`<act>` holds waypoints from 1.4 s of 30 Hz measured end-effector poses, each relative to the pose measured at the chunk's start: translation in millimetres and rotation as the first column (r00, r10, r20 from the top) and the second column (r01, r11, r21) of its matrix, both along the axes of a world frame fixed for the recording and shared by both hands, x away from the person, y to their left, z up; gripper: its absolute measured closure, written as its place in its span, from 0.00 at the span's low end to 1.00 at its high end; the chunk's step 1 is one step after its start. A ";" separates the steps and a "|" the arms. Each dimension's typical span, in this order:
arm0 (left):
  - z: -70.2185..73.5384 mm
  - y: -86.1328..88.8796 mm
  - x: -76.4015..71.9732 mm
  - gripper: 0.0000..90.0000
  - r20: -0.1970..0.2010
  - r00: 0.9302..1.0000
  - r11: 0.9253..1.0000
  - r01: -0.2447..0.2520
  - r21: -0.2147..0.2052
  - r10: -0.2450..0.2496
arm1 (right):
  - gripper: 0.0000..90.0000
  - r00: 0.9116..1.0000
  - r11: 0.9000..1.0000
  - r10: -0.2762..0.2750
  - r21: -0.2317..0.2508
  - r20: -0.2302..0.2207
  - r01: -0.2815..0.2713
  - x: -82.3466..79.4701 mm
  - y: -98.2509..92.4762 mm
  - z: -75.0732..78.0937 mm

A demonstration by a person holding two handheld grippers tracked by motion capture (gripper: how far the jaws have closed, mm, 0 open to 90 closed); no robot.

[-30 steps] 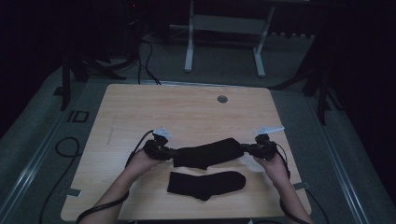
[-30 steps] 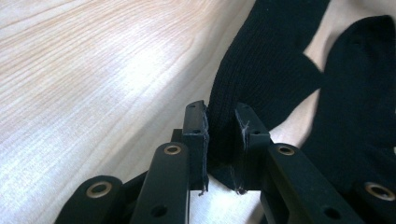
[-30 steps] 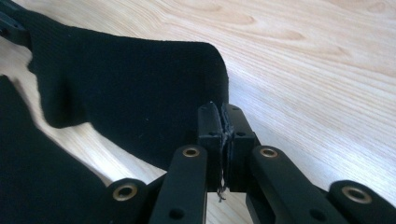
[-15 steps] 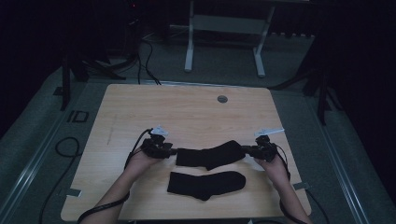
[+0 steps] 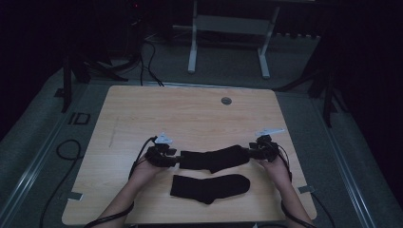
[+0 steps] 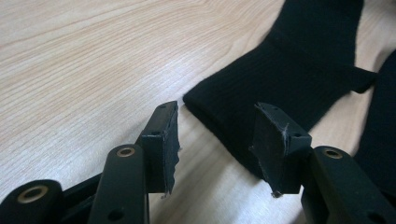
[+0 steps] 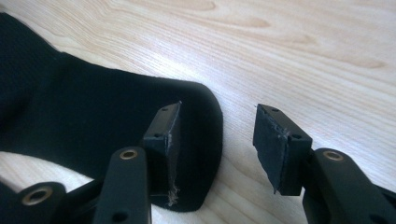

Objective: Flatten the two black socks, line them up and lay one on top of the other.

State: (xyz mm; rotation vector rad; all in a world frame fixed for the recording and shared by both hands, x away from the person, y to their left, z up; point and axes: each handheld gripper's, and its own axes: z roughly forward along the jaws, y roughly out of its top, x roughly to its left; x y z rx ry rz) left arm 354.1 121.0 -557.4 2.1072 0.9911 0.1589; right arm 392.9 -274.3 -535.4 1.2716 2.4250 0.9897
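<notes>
Two black socks lie flat on the wooden table [image 5: 142, 118]. The farther sock [image 5: 214, 157] stretches left to right between my grippers; the nearer sock [image 5: 209, 186] lies just in front of it. My left gripper [image 5: 175, 159] stands open at the farther sock's cuff end [image 6: 299, 79], which reaches between the pads [image 6: 169, 140] without being pressed. My right gripper [image 5: 252, 153] is open at its rounded toe end [image 7: 84, 121], which lies under one pad [image 7: 170, 135]. Both pairs of jaws have just been opening. In the left gripper view [image 6: 217, 140], the nearer sock [image 6: 380, 140] shows at the right edge.
A round grey grommet [image 5: 226, 100] sits near the table's far edge. Bare wood stretches beyond the socks. Cables [image 5: 66, 152] trail on the floor to the left, and a white desk frame [image 5: 228, 28] stands behind the table.
Both grippers have opened and let go of the farther sock's ends. The sock has settled flat on the table. The hands have stayed about where they were.
</notes>
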 end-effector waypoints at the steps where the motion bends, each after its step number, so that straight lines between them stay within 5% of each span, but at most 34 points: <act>1: -2.0 -1.0 2.3 0.57 -0.005 1.000 1.000 0.000 -0.002 0.000 | 0.57 1.000 1.000 0.000 -0.001 -0.006 0.000 1.3 0.8 -2.1; 5: -6.2 -6.8 6.9 0.57 -0.012 1.000 1.000 0.006 0.009 -0.006 | 0.61 0.999 1.000 0.013 -0.016 -0.031 -0.013 4.7 5.4 -11.4; 11: -6.8 -17.3 7.1 0.60 0.018 1.000 0.999 0.008 0.044 -0.009 | 0.71 0.999 0.997 0.033 -0.072 -0.004 -0.033 0.2 13.0 -15.1; 16: -6.8 -21.8 4.8 0.80 0.026 0.999 0.998 0.025 0.059 -0.027 | 0.91 0.998 0.993 0.067 -0.100 0.015 -0.065 -5.1 19.1 -15.0; 19: -6.9 -23.1 3.9 0.90 0.020 0.999 0.998 0.031 0.052 -0.032 | 0.93 0.997 0.992 0.070 -0.110 0.020 -0.068 -6.5 21.5 -14.7; 34: 19.9 -15.2 -1.7 0.93 0.044 0.999 1.000 0.014 -0.028 -0.013 | 0.96 0.995 0.997 0.083 -0.006 0.051 -0.083 -14.1 15.2 15.2; 42: 35.6 -9.2 -8.8 0.93 0.064 0.998 0.998 0.021 -0.054 -0.018 | 0.96 0.989 0.995 0.098 0.015 0.113 -0.101 -21.9 15.6 39.7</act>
